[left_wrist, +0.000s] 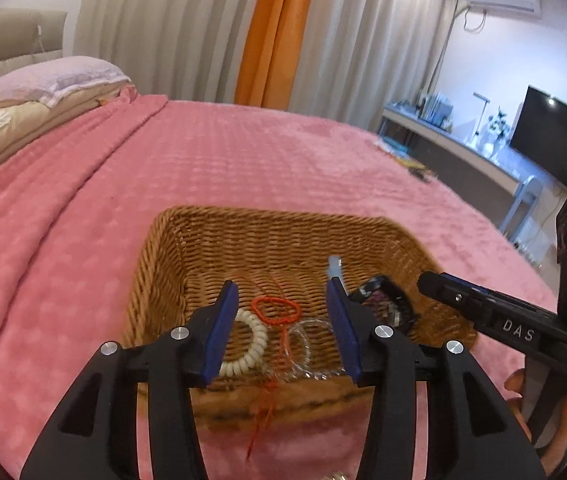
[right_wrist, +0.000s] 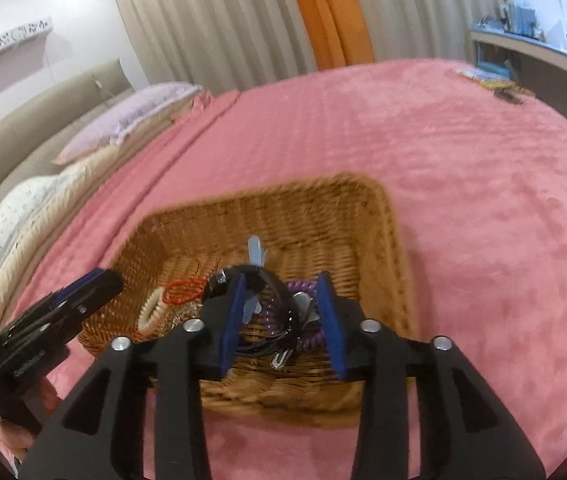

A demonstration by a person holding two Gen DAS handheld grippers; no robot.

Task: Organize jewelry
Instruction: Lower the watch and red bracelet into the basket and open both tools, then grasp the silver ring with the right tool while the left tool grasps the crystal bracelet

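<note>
A woven wicker basket sits on the pink bed blanket. In it lie a cream coil bracelet, a red string bracelet whose tail hangs over the near rim, a clear coil ring, a black bangle and a pale blue clip. My left gripper hovers open above the red string, with nothing between its pads. My right gripper is open over the black bangle and a purple coil. Each gripper shows in the other's view, the right gripper and the left gripper.
The pink blanket covers the whole bed. Pillows and a headboard are at the far left. Small items lie at the bed's far right corner, with a desk and a TV beyond. A hand holds the right gripper.
</note>
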